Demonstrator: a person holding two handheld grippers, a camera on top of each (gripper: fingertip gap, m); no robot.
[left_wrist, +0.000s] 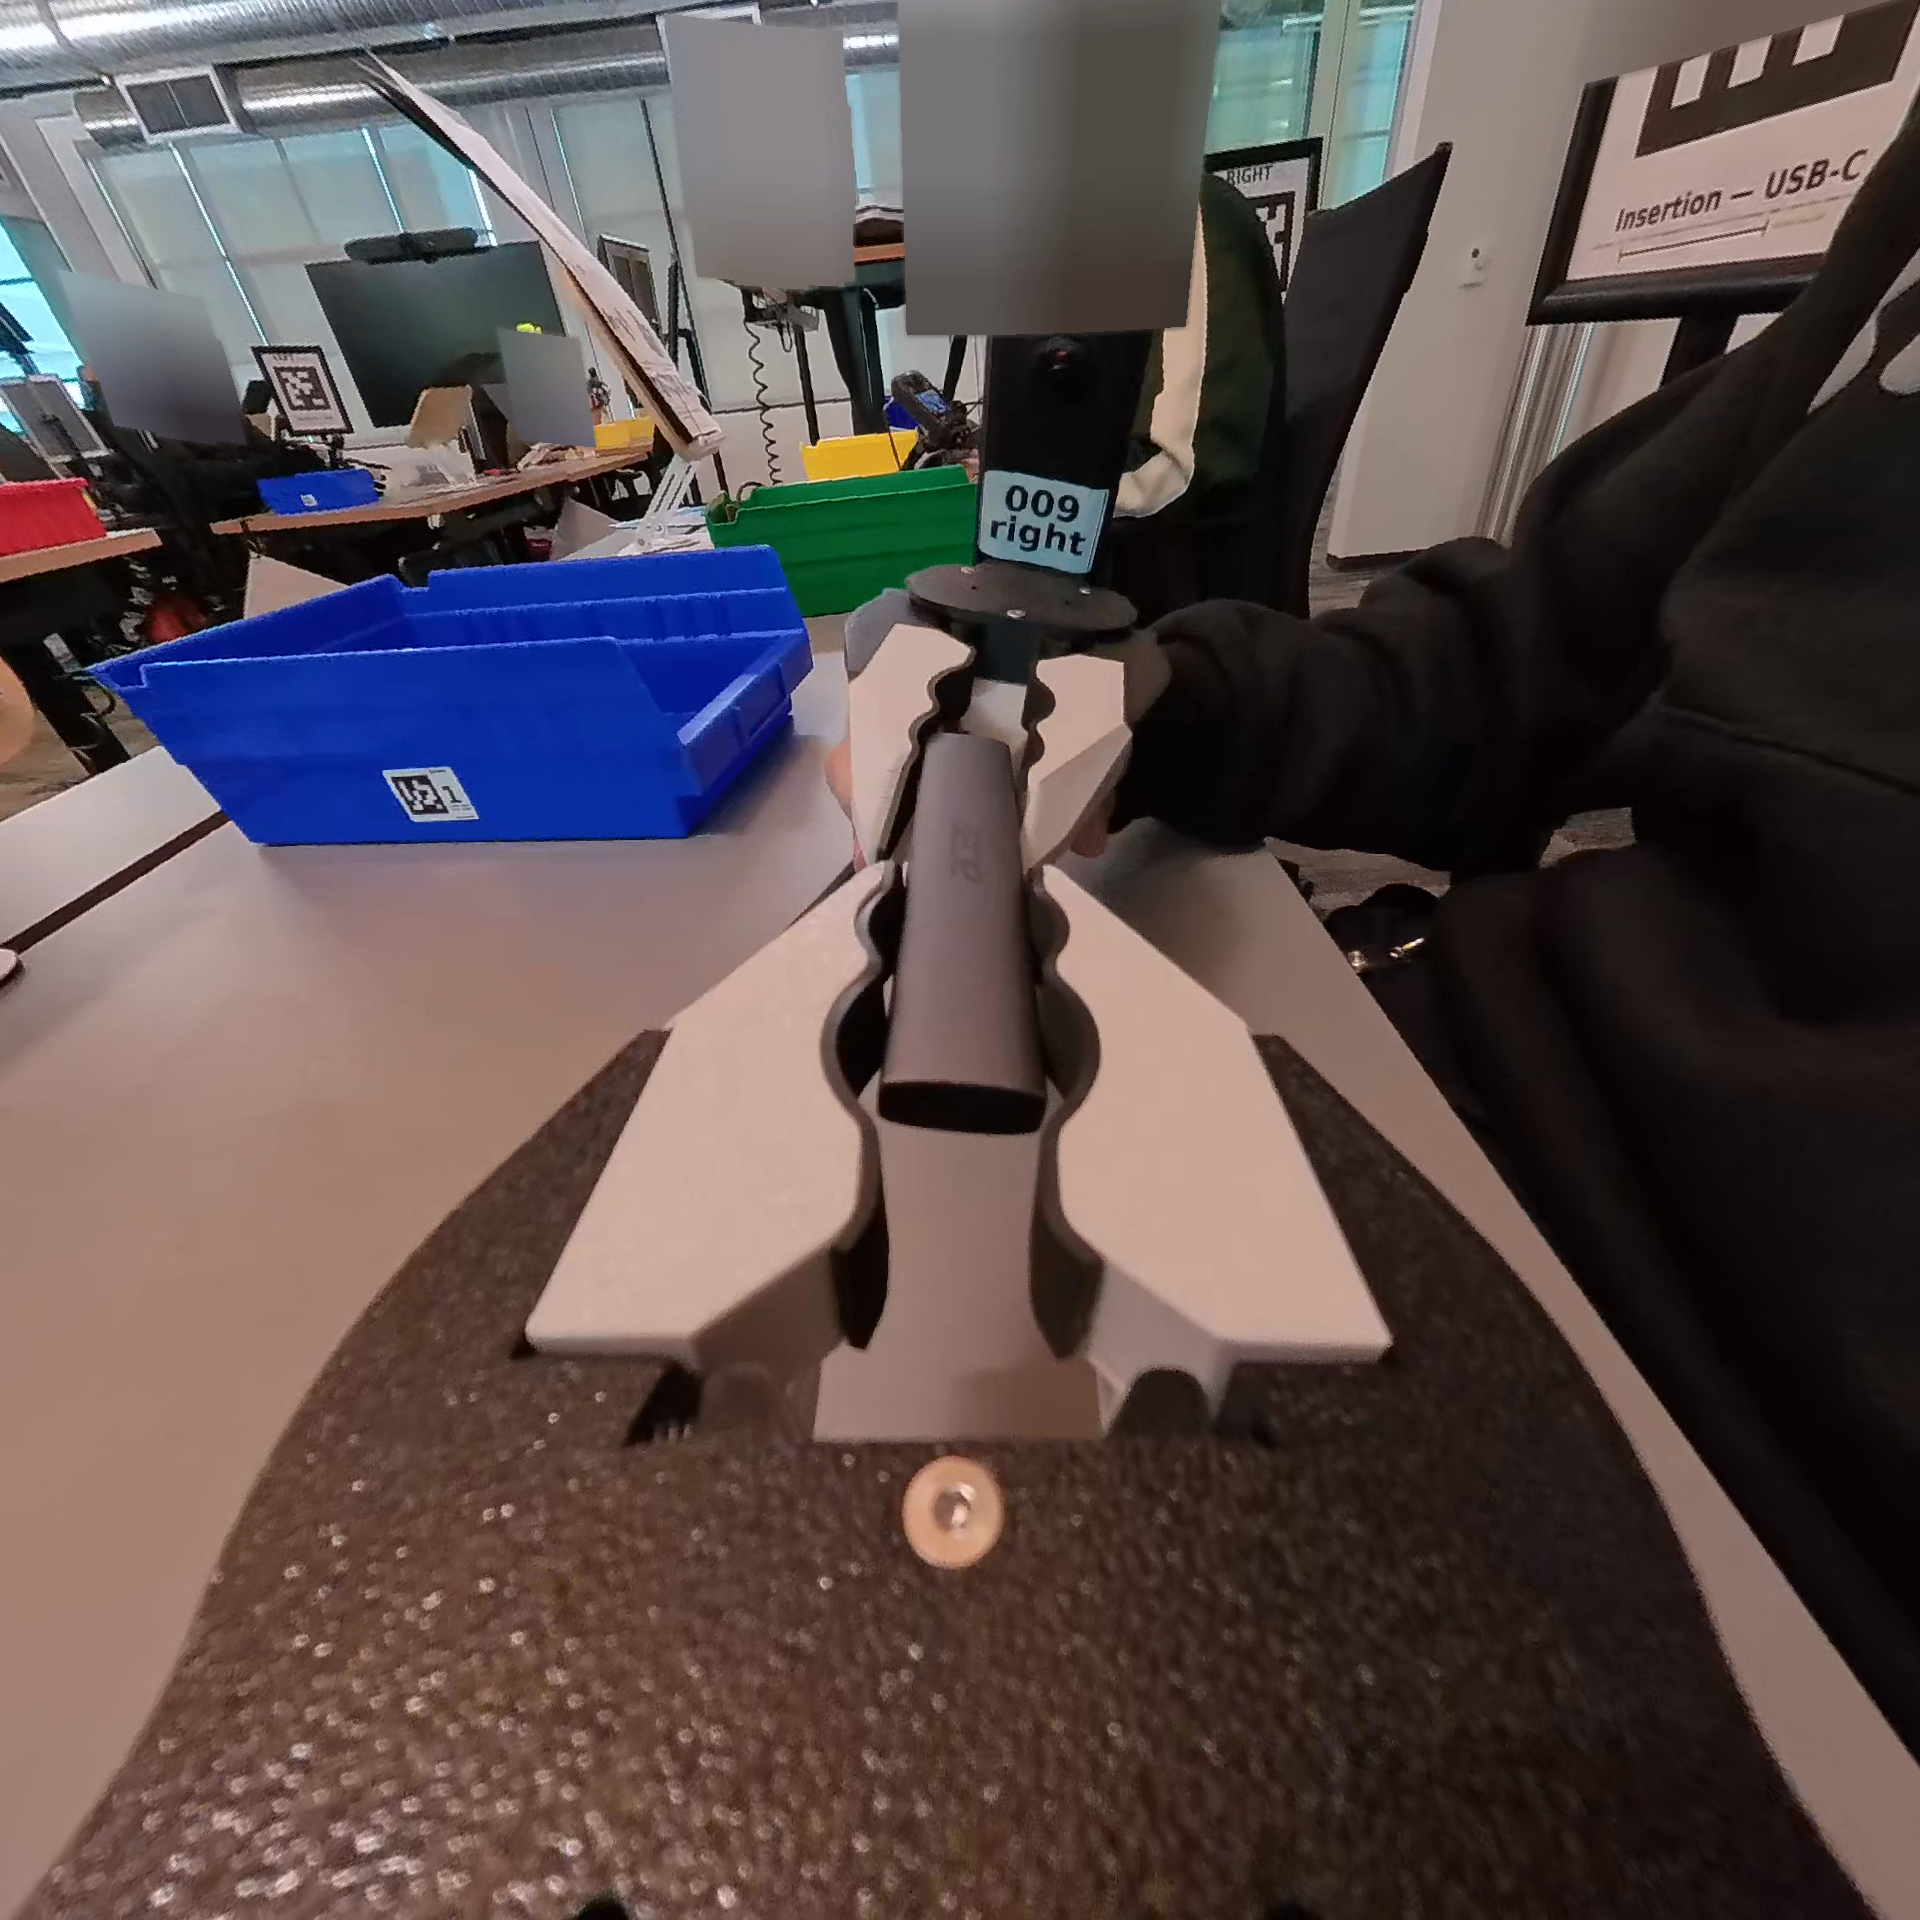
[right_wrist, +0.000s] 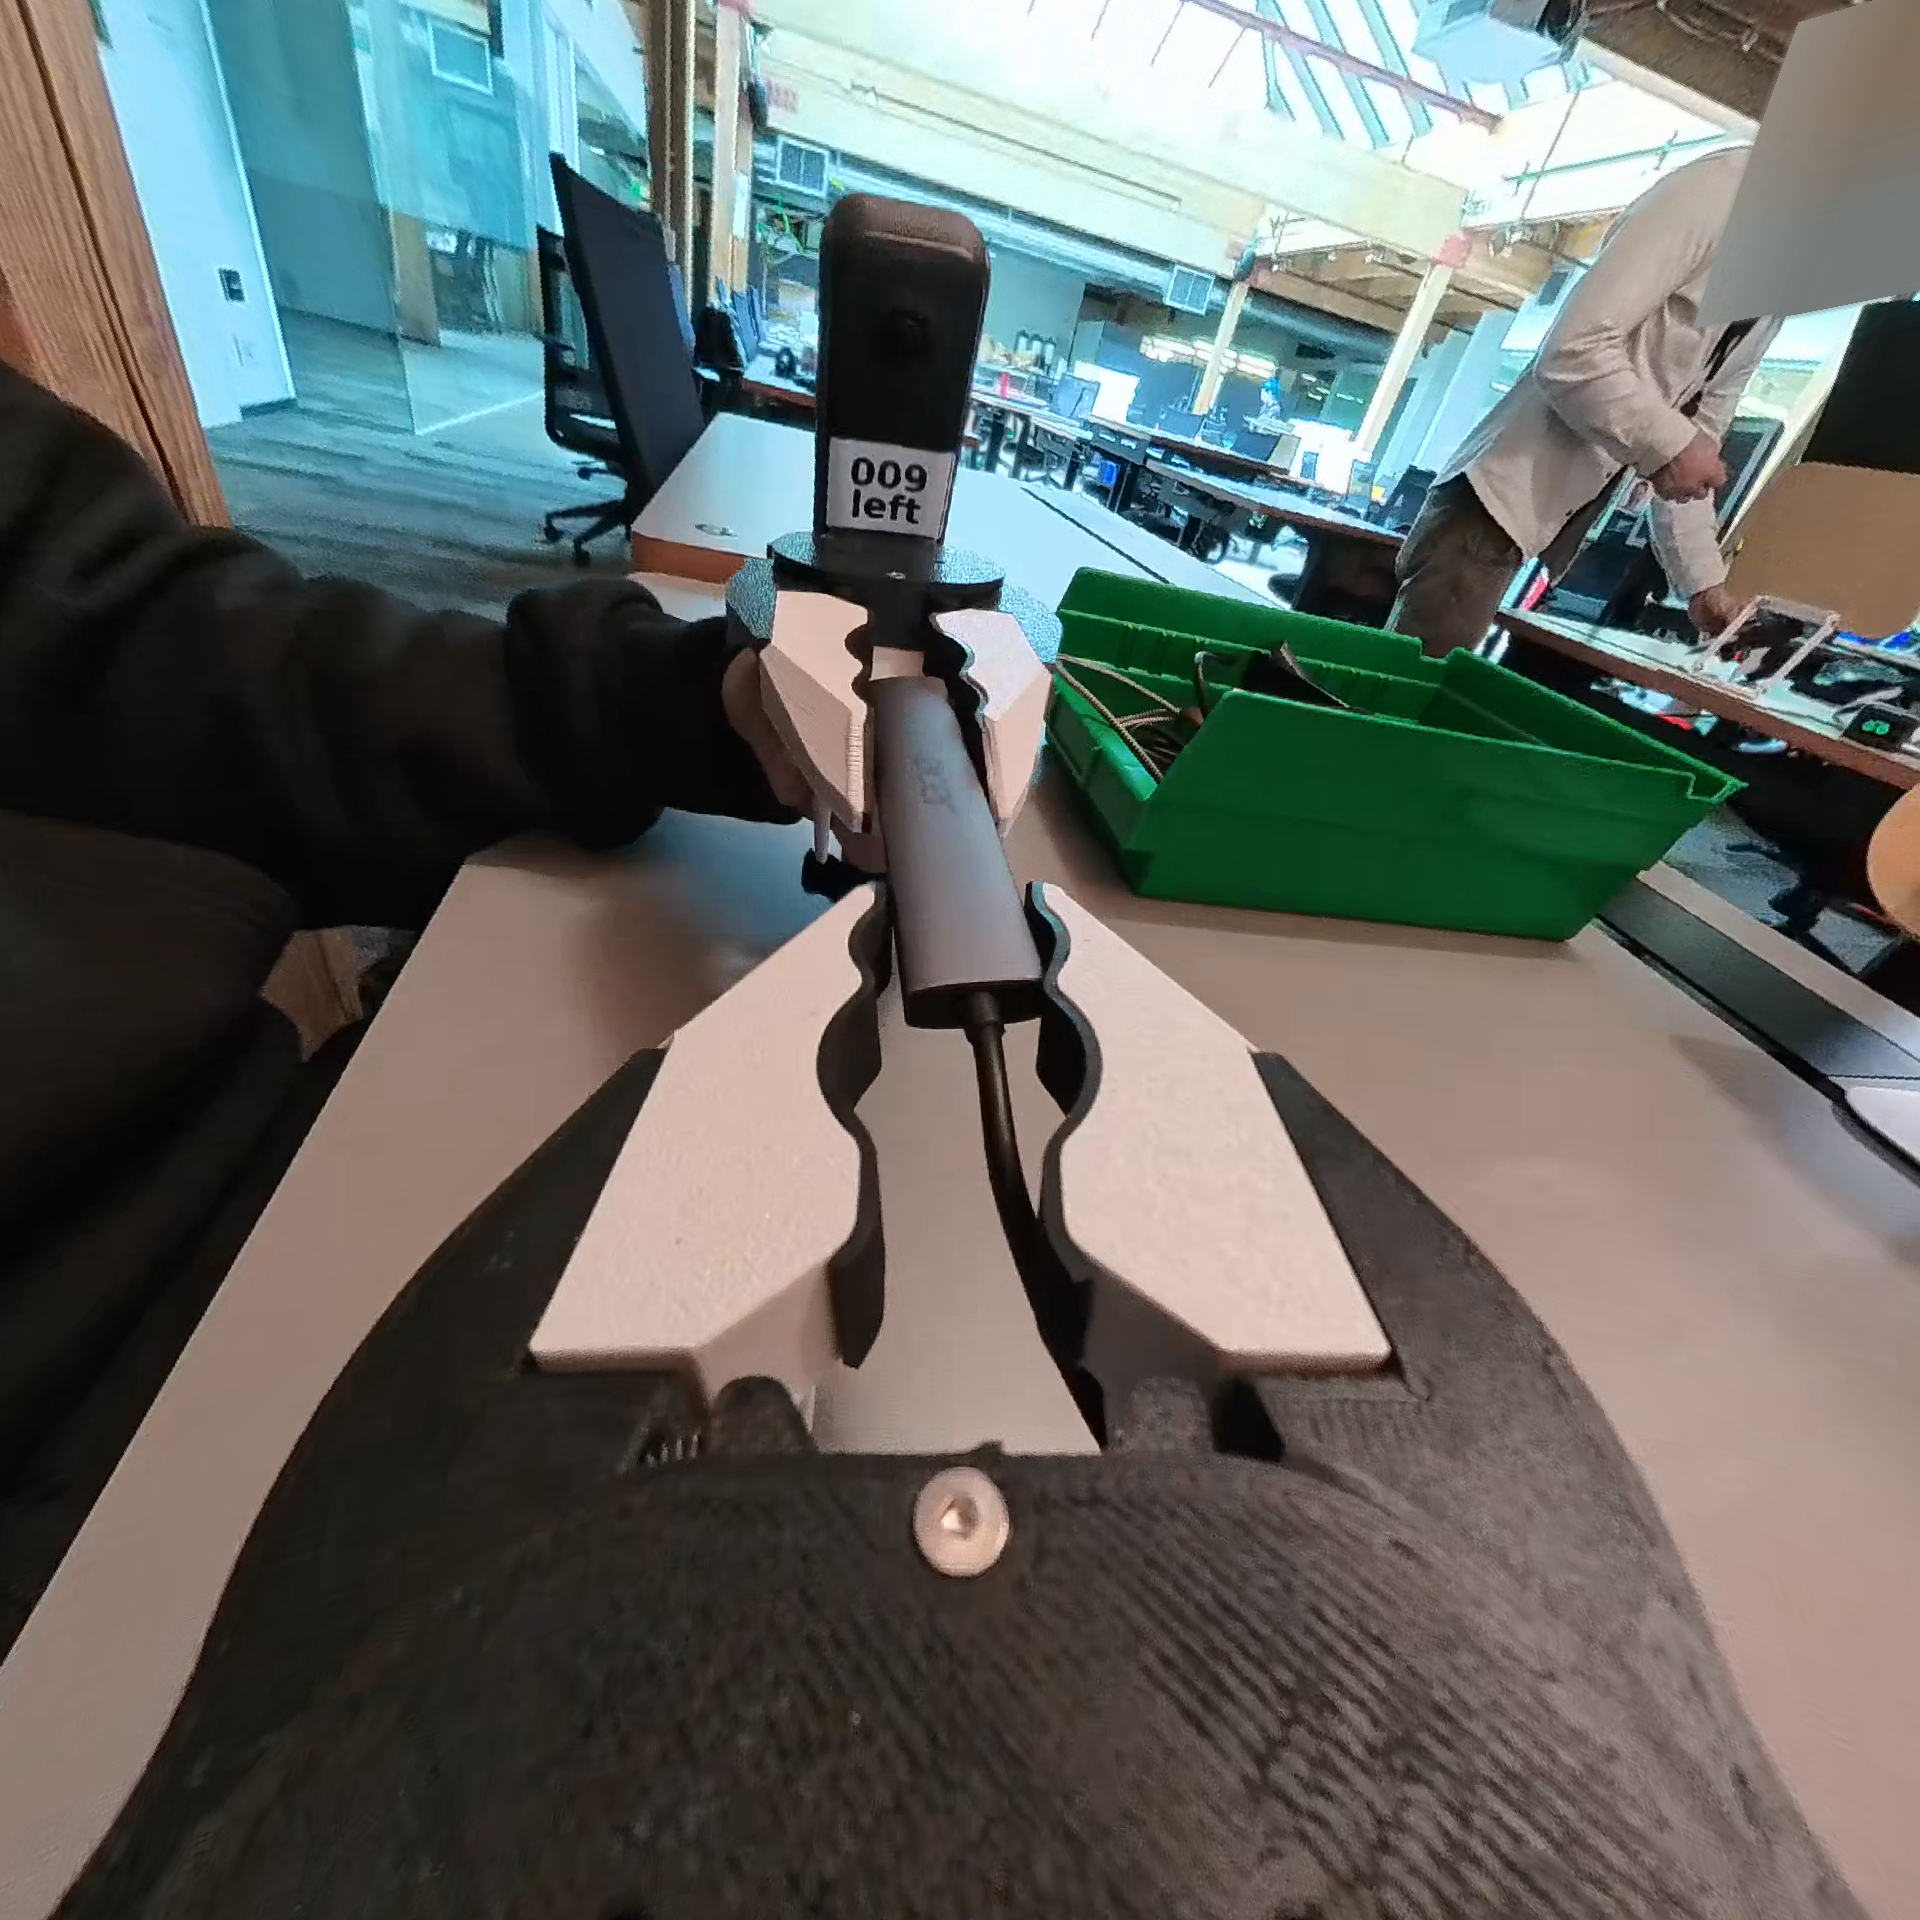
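Both grippers clamp one slim dark grey metal bar above the grey table.

Left wrist view: left gripper (left_wrist: 961, 914) grips the bar (left_wrist: 961, 935); blue plastic bin (left_wrist: 312, 717) far left. Right wrist view: right gripper (right_wrist: 956, 904) grips the cabled end; green plastic bin (right_wrist: 1351, 831) far right.

Two handheld grippers face each other over a table (left_wrist: 312, 1039), each clamped on one end of a slim hub (left_wrist: 961, 935) held between them. The left gripper (left_wrist: 961, 894) grips the plain end, the right gripper (right_wrist: 956, 914) the cable (right_wrist: 1003, 1122) end. One bin (left_wrist: 468, 727) sits left of the hub in the left wrist view, another bin (right_wrist: 1351, 810) right of it in the right wrist view.
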